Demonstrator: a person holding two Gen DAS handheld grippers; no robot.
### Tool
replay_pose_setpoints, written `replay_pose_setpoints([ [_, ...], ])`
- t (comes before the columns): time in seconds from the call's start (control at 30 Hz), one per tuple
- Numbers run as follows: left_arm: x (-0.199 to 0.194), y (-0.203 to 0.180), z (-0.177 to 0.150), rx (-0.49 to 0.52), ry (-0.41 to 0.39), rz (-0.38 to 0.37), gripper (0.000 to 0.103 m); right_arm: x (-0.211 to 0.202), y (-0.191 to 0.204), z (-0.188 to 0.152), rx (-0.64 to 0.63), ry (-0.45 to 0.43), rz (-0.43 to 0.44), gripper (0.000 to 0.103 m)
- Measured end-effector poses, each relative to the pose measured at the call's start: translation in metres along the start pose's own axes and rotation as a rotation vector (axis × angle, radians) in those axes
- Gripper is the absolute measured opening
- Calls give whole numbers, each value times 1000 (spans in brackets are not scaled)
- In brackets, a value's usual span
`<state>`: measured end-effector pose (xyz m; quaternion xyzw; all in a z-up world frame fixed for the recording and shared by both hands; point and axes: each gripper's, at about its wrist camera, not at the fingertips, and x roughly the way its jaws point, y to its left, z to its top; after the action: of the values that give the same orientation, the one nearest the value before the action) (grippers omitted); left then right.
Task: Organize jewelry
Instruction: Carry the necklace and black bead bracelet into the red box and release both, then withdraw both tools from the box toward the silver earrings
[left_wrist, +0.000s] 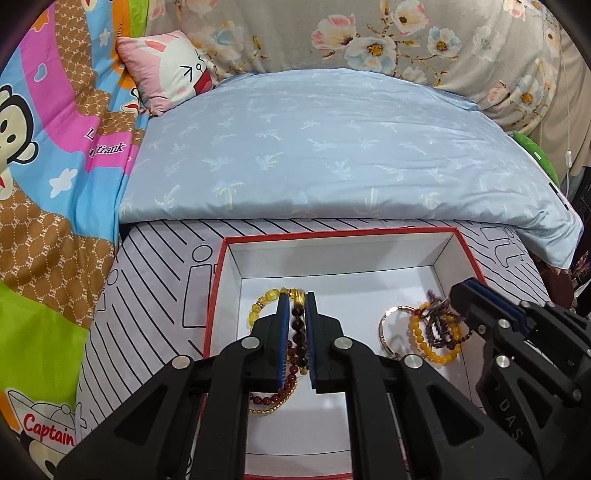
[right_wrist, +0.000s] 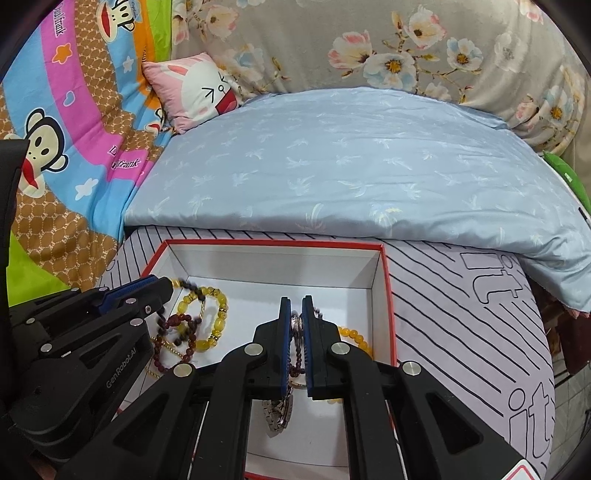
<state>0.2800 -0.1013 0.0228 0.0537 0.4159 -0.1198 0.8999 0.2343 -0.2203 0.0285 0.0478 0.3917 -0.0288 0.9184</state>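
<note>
On the left we see a bright cartoon blanket (left_wrist: 55, 184), then a pink pillow (left_wrist: 170, 70), and across the middle a blue duvet (left_wrist: 332, 147) on the bed. In front of it, on a striped sheet (left_wrist: 155, 280), sits the red-rimmed box (left_wrist: 218, 288), open-topped and white inside. We take it for the place where the jewelry gets gathered, which would explain why both grippers hang over it, tilted down.

The left gripper (left_wrist: 297, 299) is over the box's left half. Its fingers (left_wrist: 283, 332) stand only a narrow gap apart, and a dark red bead strand (left_wrist: 297, 332) runs between them, with a gold piece at the tips. We judge they are pinching it, though a slight slack cannot be ruled out. Under it lies a yellow bracelet (left_wrist: 258, 306), and the strand's tail and a fine gold chain (left_wrist: 269, 408) rest on the box floor.

Further right, an orange bracelet (left_wrist: 424, 339) and a silver bangle (left_wrist: 384, 332) lie heaped in the box's right half.

The right gripper (right_wrist: 296, 301) is above that heap. Its fingers (right_wrist: 283, 332) are likewise nearly together, with dark beads and a metal ring between them; a watch (right_wrist: 279, 413) dangles below, so the bundle looks gripped. We judge both loads hang low enough to be set down without spilling over the rim.
</note>
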Motion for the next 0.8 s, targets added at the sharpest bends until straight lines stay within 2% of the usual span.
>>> replay_pose_setpoints([
  [0.03,0,0,0,1,-3,8,11,-2,0,-1,3,-3,-5,17],
  [0.1,0,0,-1,0,-2,23,26,-4,-1,-1,8,-9,-9,24],
  [0.13,-1,0,-1,-1,-4,22,28,-5,-1,-1,8,-11,-12,27],
  [0.4,-7,-1,-5,8,-5,16,29,-18,4,-3,-5,-27,-26,38],
  [0.8,-24,-2,-11,14,-18,6,29,-33,4,-13,15,-31,-27,40],
])
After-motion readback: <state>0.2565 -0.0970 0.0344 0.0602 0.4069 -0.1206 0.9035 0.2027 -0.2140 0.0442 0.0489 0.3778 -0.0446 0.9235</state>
